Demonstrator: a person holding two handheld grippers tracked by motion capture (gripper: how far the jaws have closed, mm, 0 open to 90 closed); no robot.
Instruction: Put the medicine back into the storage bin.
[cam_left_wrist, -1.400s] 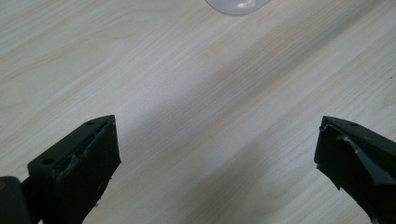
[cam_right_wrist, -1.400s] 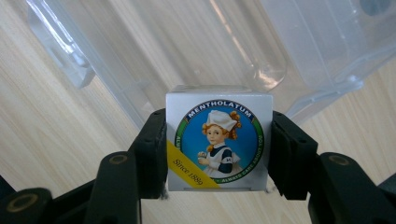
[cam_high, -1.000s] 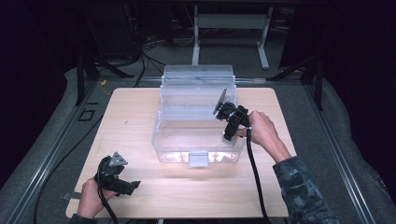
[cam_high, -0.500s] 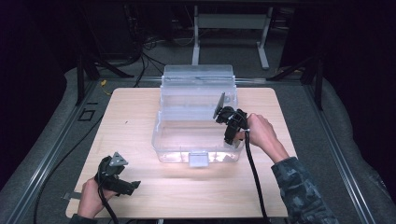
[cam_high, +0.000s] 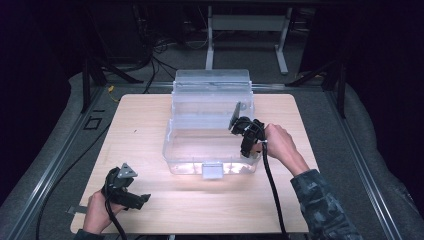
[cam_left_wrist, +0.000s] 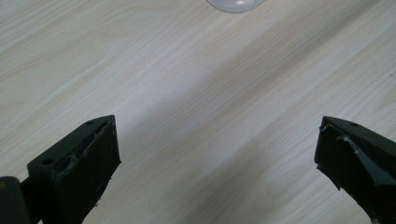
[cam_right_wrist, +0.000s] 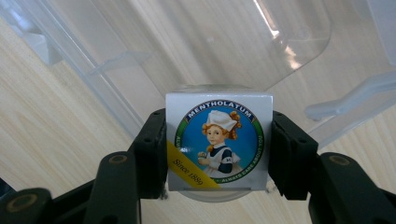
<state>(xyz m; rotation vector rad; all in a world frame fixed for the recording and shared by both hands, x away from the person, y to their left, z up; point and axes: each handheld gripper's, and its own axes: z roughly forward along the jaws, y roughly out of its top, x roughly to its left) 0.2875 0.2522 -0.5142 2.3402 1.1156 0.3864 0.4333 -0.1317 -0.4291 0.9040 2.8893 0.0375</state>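
Note:
A clear plastic bin (cam_high: 172, 127) with its lid tipped back stands in the middle of the wooden table (cam_high: 140, 120). My right gripper (cam_high: 238, 123) is at the bin's right rim, shut on a small Mentholatum pack (cam_high: 235, 115). In the right gripper view the pack (cam_right_wrist: 218, 142) sits square between the jaws of the right gripper (cam_right_wrist: 218, 154), with the bin's clear wall (cam_right_wrist: 187, 42) just beyond. My left gripper (cam_high: 140, 198) rests at the table's front left, held by a hand. In the left gripper view its jaws (cam_left_wrist: 217, 154) stand wide open over bare wood.
A rounded corner of the bin (cam_left_wrist: 236, 3) shows at the top of the left gripper view. A white latch (cam_high: 212, 171) sits on the bin's front wall. Metal rails (cam_high: 55, 160) run along the table's sides, with cables on the dark floor behind.
My right gripper has shifted a little left and down with the pack, closer over the bin's right rim. The left gripper has not moved.

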